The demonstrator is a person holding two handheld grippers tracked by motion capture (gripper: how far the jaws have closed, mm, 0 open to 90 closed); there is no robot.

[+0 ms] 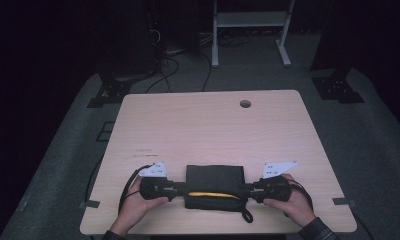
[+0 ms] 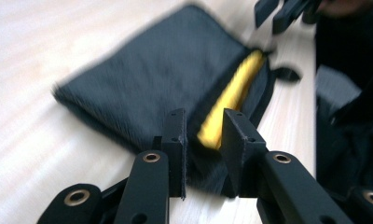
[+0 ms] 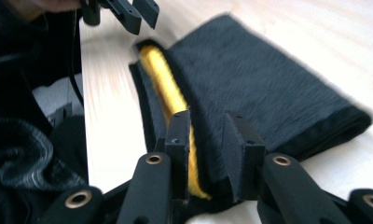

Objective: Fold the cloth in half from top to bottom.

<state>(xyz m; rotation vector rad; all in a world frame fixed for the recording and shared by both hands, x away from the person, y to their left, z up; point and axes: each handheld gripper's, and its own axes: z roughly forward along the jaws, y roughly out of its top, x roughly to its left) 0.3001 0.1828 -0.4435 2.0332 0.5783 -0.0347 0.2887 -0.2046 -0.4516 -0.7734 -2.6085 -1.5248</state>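
Note:
A black fabric pouch (image 1: 214,176) lies flat near the table's front edge, its near side gaping over a yellow lining or object (image 1: 213,194). My left gripper (image 1: 180,189) is at the pouch's left end and my right gripper (image 1: 248,189) at its right end, each held in a hand. In the left gripper view the jaws (image 2: 204,135) stand apart around the pouch (image 2: 166,70) end, with the yellow strip (image 2: 231,95) between them and not pinched. In the right gripper view the jaws (image 3: 207,135) likewise straddle the pouch (image 3: 259,79) edge beside the yellow strip (image 3: 163,79), loosely.
The wooden table (image 1: 208,130) has a round cable hole (image 1: 245,103) at the back. A black strap loop (image 1: 246,216) trails from the pouch toward the front edge. Beyond the table stand a white frame (image 1: 250,20) and floor cables.

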